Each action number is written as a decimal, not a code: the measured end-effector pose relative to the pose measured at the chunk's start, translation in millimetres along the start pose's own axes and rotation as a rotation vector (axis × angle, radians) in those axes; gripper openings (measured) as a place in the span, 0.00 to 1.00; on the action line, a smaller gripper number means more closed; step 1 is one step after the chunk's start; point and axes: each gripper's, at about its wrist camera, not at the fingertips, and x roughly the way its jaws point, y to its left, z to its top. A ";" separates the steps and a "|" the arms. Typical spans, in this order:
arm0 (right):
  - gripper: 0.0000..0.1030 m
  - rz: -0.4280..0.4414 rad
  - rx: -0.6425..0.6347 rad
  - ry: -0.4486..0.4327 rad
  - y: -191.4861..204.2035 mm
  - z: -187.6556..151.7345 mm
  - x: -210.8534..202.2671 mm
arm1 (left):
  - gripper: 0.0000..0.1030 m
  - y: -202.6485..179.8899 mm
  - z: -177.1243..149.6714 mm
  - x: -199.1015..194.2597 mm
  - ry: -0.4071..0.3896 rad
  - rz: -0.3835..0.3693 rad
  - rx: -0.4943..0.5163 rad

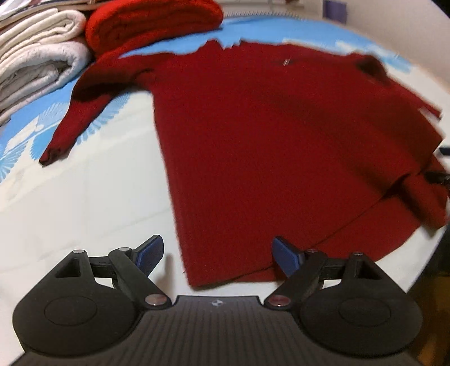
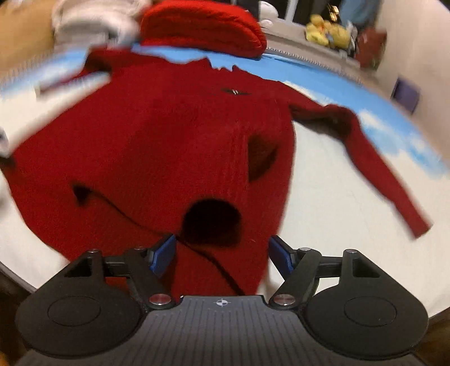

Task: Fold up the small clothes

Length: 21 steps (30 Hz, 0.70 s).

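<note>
A small dark red knitted sweater [image 1: 267, 135] lies spread flat on a white and blue bedsheet [image 1: 84, 202], neck away from me. One sleeve [image 1: 73, 118] stretches out to the left. In the right wrist view the other sleeve [image 2: 379, 163] angles out to the right. My left gripper [image 1: 216, 247] hovers open over the hem's near left corner, its blue pads [image 1: 150, 253] apart from the cloth. My right gripper [image 2: 221, 245] is open too. The rumpled near hem of the sweater [image 2: 168, 140] lies between its fingers, and I see no pressing by the pads [image 2: 163, 256].
Folded white blankets [image 1: 39, 56] and a folded bright red knit [image 1: 152, 22] are stacked at the bed's far left. Yellow plush toys [image 2: 326, 31] sit on a ledge beyond the bed. The bed's edge runs close by at the lower corners of both views.
</note>
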 end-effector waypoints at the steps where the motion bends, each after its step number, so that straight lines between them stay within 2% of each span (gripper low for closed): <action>1: 0.76 -0.026 0.016 -0.017 -2.3 0.1 3.1 | 0.89 -0.6 -1.2 4.7 0.008 0.008 0.002; 2: 0.75 -0.054 0.043 -0.029 -7.0 2.5 5.3 | 0.93 -0.1 -2.1 7.0 -0.004 0.021 -0.012; 3: 0.69 -0.110 0.066 -0.033 -11.5 5.5 9.0 | 0.93 2.8 -4.5 5.0 -0.007 0.024 -0.016; 5: 0.63 -0.221 0.105 -0.042 -23.0 0.9 10.4 | 0.93 6.0 -5.4 6.4 -0.014 0.008 -0.035; 6: 0.62 -0.248 0.143 -0.052 -30.6 3.0 12.1 | 0.93 8.2 -4.9 5.4 -0.020 -0.014 -0.043; 8: 0.62 -0.230 0.183 -0.086 -35.9 2.8 14.3 | 0.93 9.7 -6.7 5.5 -0.017 -0.085 -0.033; 9: 0.62 -0.222 0.171 -0.103 -34.8 2.9 13.2 | 0.93 8.8 -8.5 6.5 -0.013 -0.093 -0.025; 13: 0.64 -0.209 0.002 -0.144 -10.6 -0.6 14.5 | 0.93 12.6 -12.6 12.6 -0.022 -0.093 -0.067; 14: 0.65 -0.199 -0.047 -0.158 -2.4 1.0 16.8 | 0.88 15.5 -13.1 13.9 -0.026 -0.096 -0.092; 15: 0.63 -0.193 -0.088 -0.167 2.8 -0.9 14.3 | 0.69 16.6 -12.5 13.0 -0.036 -0.109 -0.103; 16: 0.56 -0.182 -0.122 -0.181 4.5 0.9 13.3 | 0.55 13.3 -12.7 8.5 -0.053 -0.121 -0.100; 17: 0.12 -0.162 -0.129 -0.196 8.1 0.6 6.3 | 0.23 12.6 -11.0 4.9 -0.067 -0.125 -0.093; 18: 0.03 -0.142 -0.103 -0.209 5.7 4.4 2.3 | 0.22 13.5 -9.2 1.8 -0.072 -0.128 -0.104; 21: 0.03 -0.147 0.053 -0.303 -20.1 11.2 -32.2 | 0.18 16.1 -7.4 -10.9 -0.073 -0.065 -0.171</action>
